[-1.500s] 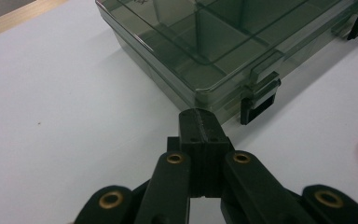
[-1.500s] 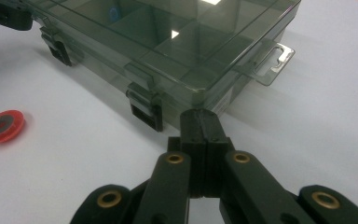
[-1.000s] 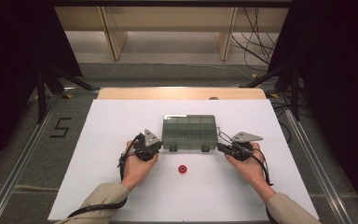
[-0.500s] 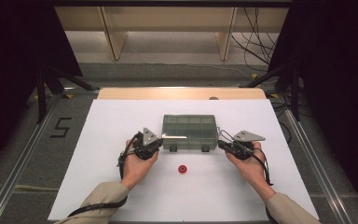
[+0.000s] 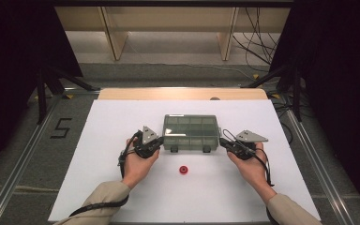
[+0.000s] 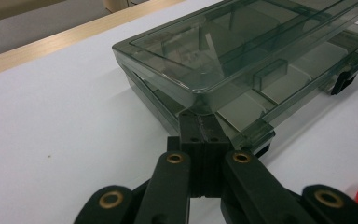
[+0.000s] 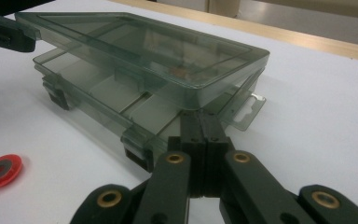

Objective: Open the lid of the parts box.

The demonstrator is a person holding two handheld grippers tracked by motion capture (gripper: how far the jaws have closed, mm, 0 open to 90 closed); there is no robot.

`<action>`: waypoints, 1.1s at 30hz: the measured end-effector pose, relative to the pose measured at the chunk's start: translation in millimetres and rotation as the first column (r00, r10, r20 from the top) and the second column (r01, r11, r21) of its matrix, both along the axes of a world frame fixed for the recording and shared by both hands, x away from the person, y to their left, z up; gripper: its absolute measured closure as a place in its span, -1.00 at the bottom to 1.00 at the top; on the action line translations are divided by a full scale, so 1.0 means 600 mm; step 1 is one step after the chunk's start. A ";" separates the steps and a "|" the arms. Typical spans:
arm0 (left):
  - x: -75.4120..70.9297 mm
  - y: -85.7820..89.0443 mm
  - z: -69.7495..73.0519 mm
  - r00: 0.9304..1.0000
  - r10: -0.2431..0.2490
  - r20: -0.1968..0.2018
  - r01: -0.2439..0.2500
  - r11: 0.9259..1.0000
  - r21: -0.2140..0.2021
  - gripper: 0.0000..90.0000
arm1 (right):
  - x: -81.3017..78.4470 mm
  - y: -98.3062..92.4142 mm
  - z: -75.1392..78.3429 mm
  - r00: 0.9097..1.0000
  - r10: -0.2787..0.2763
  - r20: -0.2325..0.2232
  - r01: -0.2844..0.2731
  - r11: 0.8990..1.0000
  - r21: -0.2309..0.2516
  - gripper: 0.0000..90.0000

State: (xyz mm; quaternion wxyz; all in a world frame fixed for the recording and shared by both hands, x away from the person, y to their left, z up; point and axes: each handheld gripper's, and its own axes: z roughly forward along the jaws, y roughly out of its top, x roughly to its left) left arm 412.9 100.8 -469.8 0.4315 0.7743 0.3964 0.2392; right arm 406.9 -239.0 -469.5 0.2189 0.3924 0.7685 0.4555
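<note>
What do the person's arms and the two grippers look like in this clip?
Tan long sleeves cover both forearms. The left gripper and right gripper are black, each topped by a grey three-cornered plate, with a black cable trailing back along the arm. Their black jaw links carry brass-coloured pivot pins.

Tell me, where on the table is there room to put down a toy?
Free: the white table left of the box, the strip behind the box up to the wooden edge, and the near part past the red disc. Crowded: around the box, with the left gripper and right gripper at its near corners.
</note>
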 end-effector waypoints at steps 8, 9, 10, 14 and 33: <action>0.004 -0.002 0.006 1.000 0.012 0.015 -0.012 1.000 -0.020 1.00 | 0.002 0.004 0.001 0.999 -0.017 0.029 0.015 0.999 0.043 1.00; 0.004 -0.002 0.006 1.000 0.013 0.015 -0.013 1.000 -0.022 1.00 | 0.002 0.004 0.001 0.999 -0.016 0.029 0.015 0.999 0.042 1.00; 0.004 -0.002 0.006 1.000 0.016 0.014 -0.016 1.000 -0.024 1.00 | 0.003 0.002 0.002 0.999 -0.012 0.048 0.011 0.999 0.032 1.00; 0.006 -0.003 0.010 1.000 0.020 0.018 -0.020 0.999 -0.037 1.00 | 0.003 0.005 0.003 0.999 -0.019 0.036 0.016 0.997 0.069 1.00; 0.013 -0.002 0.024 0.999 0.038 0.039 -0.035 0.997 -0.072 1.00 | 0.007 0.004 0.017 0.996 -0.034 0.076 0.028 0.997 0.077 1.00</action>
